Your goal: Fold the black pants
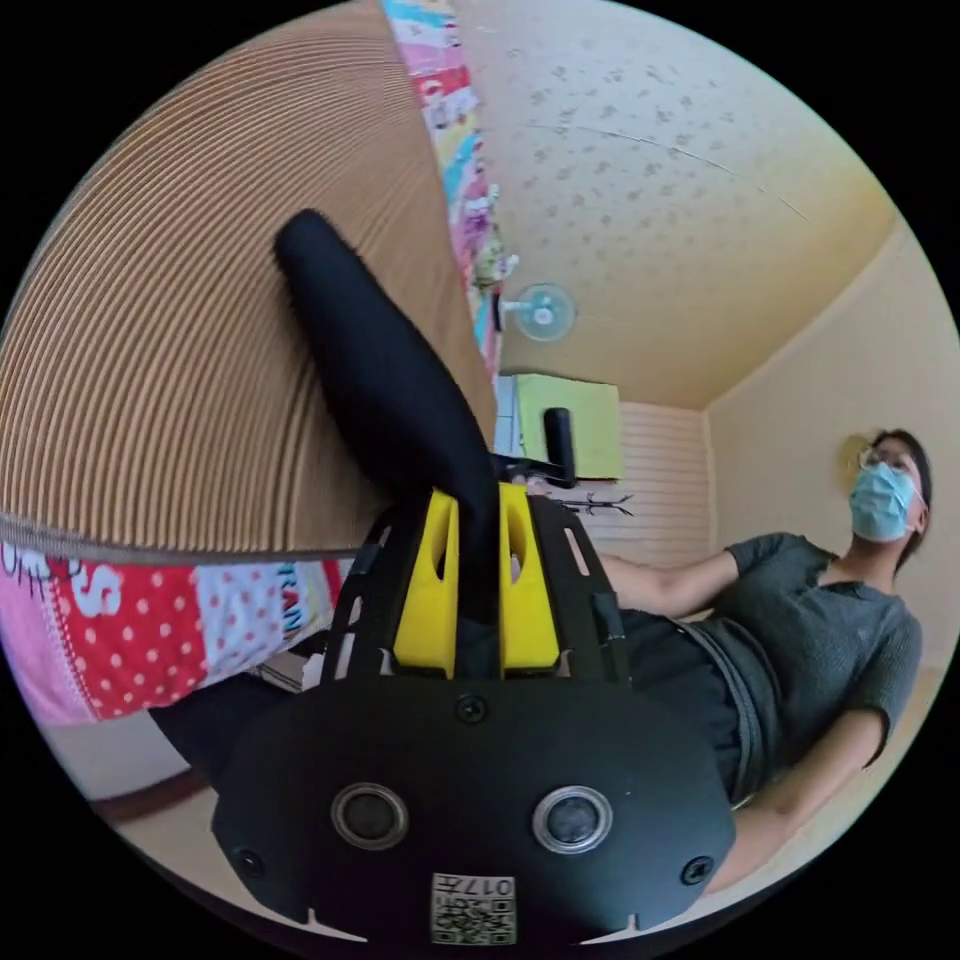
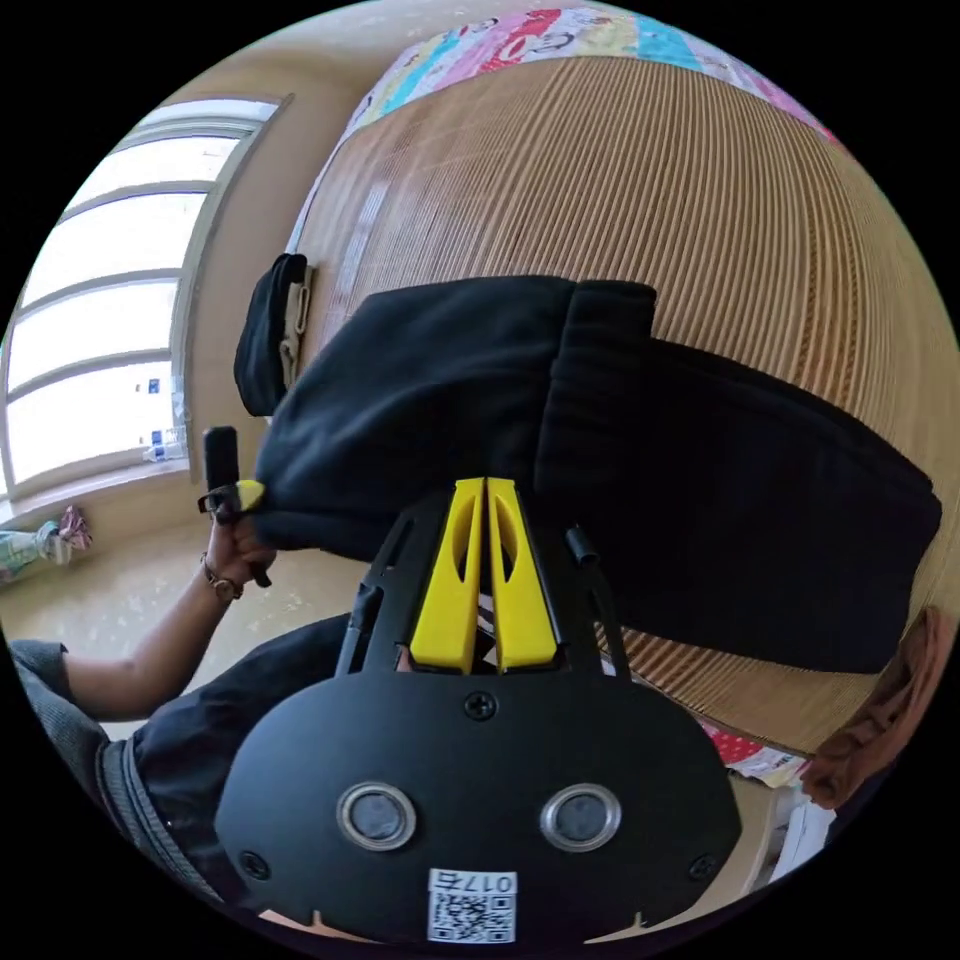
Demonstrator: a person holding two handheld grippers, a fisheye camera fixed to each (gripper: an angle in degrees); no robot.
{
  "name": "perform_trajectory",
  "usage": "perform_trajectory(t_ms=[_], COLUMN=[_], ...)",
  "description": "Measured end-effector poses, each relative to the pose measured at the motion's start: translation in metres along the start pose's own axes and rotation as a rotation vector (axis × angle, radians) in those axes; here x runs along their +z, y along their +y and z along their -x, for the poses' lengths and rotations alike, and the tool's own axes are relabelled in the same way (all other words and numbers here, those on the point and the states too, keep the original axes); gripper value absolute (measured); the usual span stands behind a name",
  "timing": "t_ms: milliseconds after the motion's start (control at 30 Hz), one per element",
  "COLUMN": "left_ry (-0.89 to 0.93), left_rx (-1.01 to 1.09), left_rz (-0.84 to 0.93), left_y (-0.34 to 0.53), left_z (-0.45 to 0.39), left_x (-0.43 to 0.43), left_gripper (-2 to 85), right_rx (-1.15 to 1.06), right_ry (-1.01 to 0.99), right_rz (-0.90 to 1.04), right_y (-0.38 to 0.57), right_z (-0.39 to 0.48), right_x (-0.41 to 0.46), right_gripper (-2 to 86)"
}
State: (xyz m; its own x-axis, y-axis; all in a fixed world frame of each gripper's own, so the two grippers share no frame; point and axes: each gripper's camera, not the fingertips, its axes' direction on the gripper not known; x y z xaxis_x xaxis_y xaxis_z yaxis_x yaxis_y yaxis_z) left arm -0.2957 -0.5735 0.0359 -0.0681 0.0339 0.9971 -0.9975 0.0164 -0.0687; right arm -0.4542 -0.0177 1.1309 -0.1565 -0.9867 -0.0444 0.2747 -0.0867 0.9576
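Note:
The black pants [image 2: 700, 480] lie across a woven straw mat [image 2: 650, 170] on a bed, one part folded over the other with the waistband near the middle. My right gripper [image 2: 485, 485] is at their near edge, its yellow jaws pressed together on the cloth. A hand holds my left gripper [image 2: 240, 495] at the pants' left corner, lifted off the bed's edge. In the left gripper view, the left gripper [image 1: 478, 495] is shut on a thick bunch of the black pants [image 1: 380, 370], which rises from the jaws against the mat [image 1: 180, 350].
A patterned bedsheet [image 1: 120, 620] lies under the mat. The person [image 1: 800, 640] is beside the bed. A brown garment [image 2: 890, 700] lies at the mat's right edge and a black bag [image 2: 270, 340] at its far left. A window [image 2: 90, 330] and a wall fan [image 1: 540, 312] stand beyond.

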Motion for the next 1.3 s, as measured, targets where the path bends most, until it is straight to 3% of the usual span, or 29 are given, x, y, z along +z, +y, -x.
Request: perform_trajectory(t_ms=[67, 167, 333, 500, 600, 700, 867, 933, 1133, 1300], left_ry=[0.004, -0.152, -0.363, -0.454, -0.335, -0.392, -0.538, -0.574, -0.529, -0.4], left_rx=[0.083, 0.199, 0.438, 0.451, 0.39, 0.262, -0.034, -0.156, -0.304, -0.317], left_rz=[0.024, 0.065, 0.287, 0.59, 0.722, 0.683, 0.414, 0.286, 0.23, 0.291], left_y=[-0.013, -0.036, -0.062, -0.072, -0.076, -0.085, -0.098, -0.1, -0.11, -0.114], left_z=[-0.029, -0.08, -0.147, -0.139, -0.12, -0.09, -0.023, 0.009, 0.09, 0.132], left_x=[0.012, 0.045, 0.151, 0.274, 0.323, 0.324, 0.256, 0.219, 0.197, 0.221], left_gripper=[6.4, 6.4, 6.6, 7.2, 7.1, 9.1, 13.6, 16.1, 20.5, 19.1], right_rx=[0.064, 0.08, 0.148, 0.295, 0.491, 0.755, 0.666, 0.563, 0.383, 0.283], right_ry=[-0.136, -0.342, -0.711, -0.78, -0.717, -0.523, -0.633, -0.682, -0.667, -0.624], right_rz=[0.033, 0.09, -0.05, -0.199, -0.33, -0.334, -0.432, -0.431, -0.321, -0.177], right_y=[-0.016, -0.034, -0.02, 0.038, 0.1, 0.166, 0.205, 0.189, 0.09, 0.019], right_z=[0.001, 0.019, 0.013, -0.048, -0.099, -0.131, -0.125, -0.109, -0.059, -0.017], right_x=[0.003, 0.0, -0.053, -0.121, -0.172, -0.219, -0.275, -0.295, -0.339, -0.353], right_gripper=[0.6, 0.5, 0.6, 0.7, 0.7, 0.9, 2.5, 5.7, 21.1, 22.0])
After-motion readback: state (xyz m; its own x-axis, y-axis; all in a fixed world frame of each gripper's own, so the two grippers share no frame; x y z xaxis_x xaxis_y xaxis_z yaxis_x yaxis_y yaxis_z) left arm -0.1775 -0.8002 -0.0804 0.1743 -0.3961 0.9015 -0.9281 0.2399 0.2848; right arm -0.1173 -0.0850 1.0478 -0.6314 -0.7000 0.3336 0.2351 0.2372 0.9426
